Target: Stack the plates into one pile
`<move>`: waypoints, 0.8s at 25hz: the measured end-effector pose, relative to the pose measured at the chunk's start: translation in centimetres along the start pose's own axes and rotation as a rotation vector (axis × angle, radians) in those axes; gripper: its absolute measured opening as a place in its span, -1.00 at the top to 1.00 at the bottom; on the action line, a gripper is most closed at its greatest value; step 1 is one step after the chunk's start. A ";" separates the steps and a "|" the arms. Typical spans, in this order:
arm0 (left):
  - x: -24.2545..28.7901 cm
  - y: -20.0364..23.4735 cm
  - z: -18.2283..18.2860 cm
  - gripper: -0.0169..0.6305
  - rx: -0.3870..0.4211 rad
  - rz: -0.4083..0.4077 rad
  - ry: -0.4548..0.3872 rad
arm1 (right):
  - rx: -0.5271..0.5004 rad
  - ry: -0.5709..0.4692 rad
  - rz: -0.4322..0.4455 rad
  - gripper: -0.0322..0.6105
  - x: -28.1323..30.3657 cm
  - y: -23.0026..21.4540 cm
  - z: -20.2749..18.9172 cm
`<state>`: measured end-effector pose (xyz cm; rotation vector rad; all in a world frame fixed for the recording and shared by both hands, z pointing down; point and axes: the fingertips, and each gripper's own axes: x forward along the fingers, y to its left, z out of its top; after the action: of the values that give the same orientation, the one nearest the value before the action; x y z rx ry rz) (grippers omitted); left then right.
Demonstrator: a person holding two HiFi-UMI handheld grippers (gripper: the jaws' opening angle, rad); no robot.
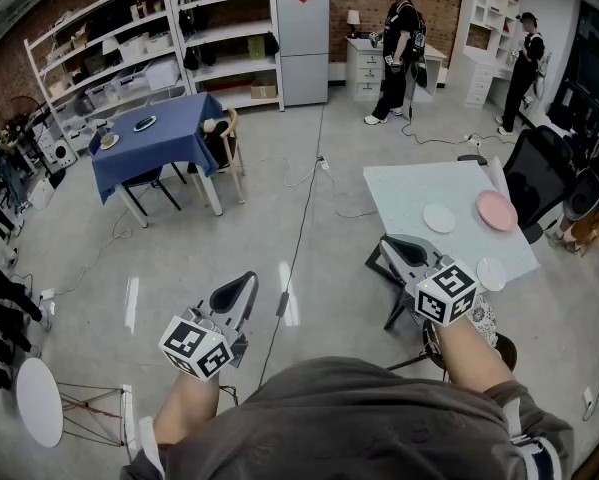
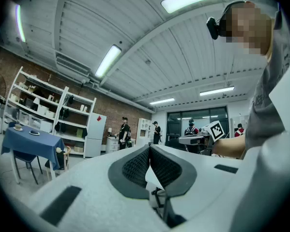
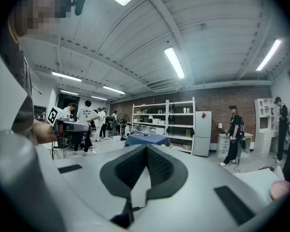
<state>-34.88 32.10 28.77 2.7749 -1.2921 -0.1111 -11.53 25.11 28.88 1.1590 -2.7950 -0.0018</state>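
While the three plates lie apart and unstacked, I can place each one from the head view: a small white round plate sits near the middle of the pale speckled tabletop, a larger pink round plate lies just beside it toward the right edge, and another white round plate rests alone near the closest edge. No plate touches another. My right gripper shows at the table's near left corner, level, with its ribbed black pads pressed together and nothing between them. My left gripper hangs over the glossy grey concrete floor, well apart from the table, and its jaws are likewise closed on nothing. Further out I see a table under a dark blue cloth carrying a couple of dishes, white metal shelving against the brick wall, a tall white fridge, and two people in black standing by white cabinets.
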 end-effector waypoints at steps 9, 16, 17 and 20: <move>0.4 -0.3 -0.3 0.93 0.003 -0.001 0.001 | 0.005 -0.006 0.001 0.92 0.1 -0.4 -0.1; 1.3 -0.4 -0.7 0.93 -0.003 0.012 0.006 | 0.029 -0.029 0.025 0.33 0.6 -1.4 0.1; 1.6 -0.6 -0.7 0.93 -0.002 0.014 0.008 | 0.028 -0.027 0.034 0.33 0.5 -1.7 0.0; 3.0 -1.2 -0.8 0.93 0.003 0.016 0.014 | 0.022 -0.033 0.040 0.32 0.2 -3.0 0.1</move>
<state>-31.95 30.57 29.36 2.7623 -1.3130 -0.0888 -9.59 22.85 28.71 1.1171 -2.8540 0.0126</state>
